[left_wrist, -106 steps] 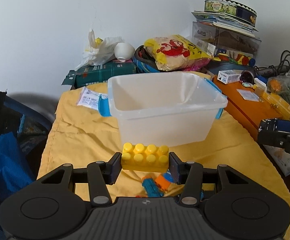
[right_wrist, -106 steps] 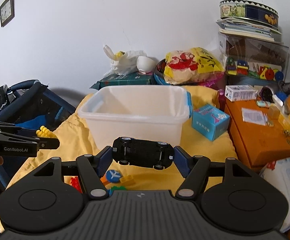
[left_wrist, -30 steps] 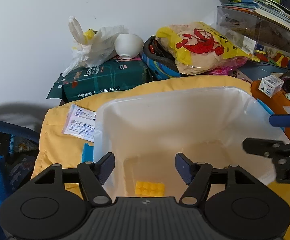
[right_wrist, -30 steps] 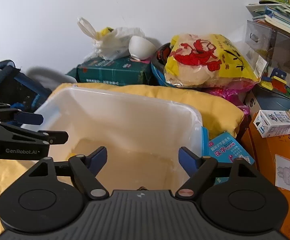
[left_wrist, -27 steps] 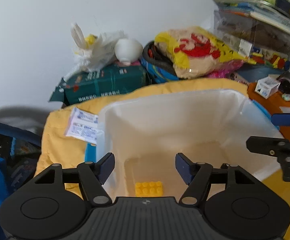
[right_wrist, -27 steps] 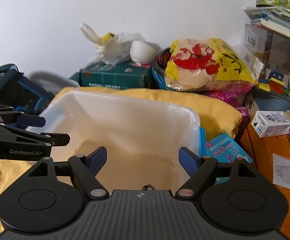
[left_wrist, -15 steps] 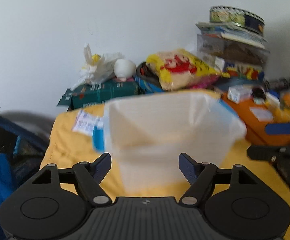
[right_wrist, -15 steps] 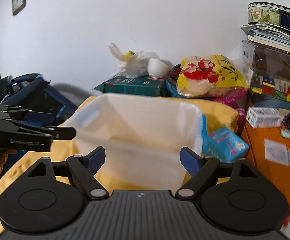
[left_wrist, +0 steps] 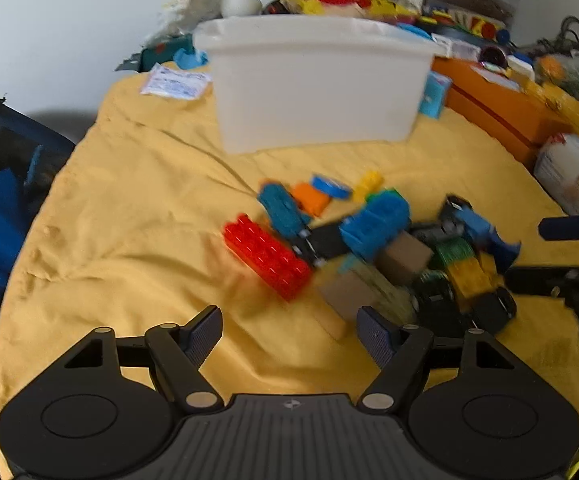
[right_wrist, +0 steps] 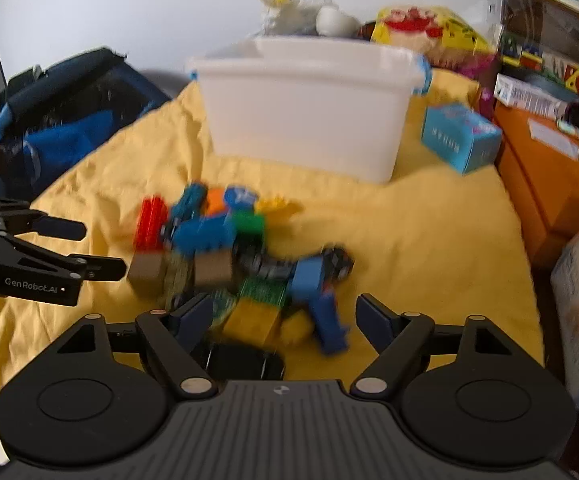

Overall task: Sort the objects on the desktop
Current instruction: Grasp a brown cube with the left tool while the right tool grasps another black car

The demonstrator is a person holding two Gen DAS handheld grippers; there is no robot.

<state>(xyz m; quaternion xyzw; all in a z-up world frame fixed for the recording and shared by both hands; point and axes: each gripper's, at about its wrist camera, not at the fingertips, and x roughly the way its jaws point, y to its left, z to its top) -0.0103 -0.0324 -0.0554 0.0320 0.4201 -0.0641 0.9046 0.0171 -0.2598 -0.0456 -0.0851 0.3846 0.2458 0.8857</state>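
Approach to the next pick. The left gripper [left_wrist: 289, 330] stood wide open and empty above the crumpled yellow cloth [left_wrist: 129, 220]; the right gripper [right_wrist: 283, 316], jaws closing but gripping nothing, hovered over the heap of coloured plastic toy bricks and small cars [right_wrist: 241, 256]. The translucent white plastic bin [right_wrist: 305, 112] — the likely destination — stood just beyond the heap. The next move probably called for singling out one piece, perhaps the long red studded brick [left_wrist: 267, 256]. Clutter — boxes, bags, books — lined the white wall.
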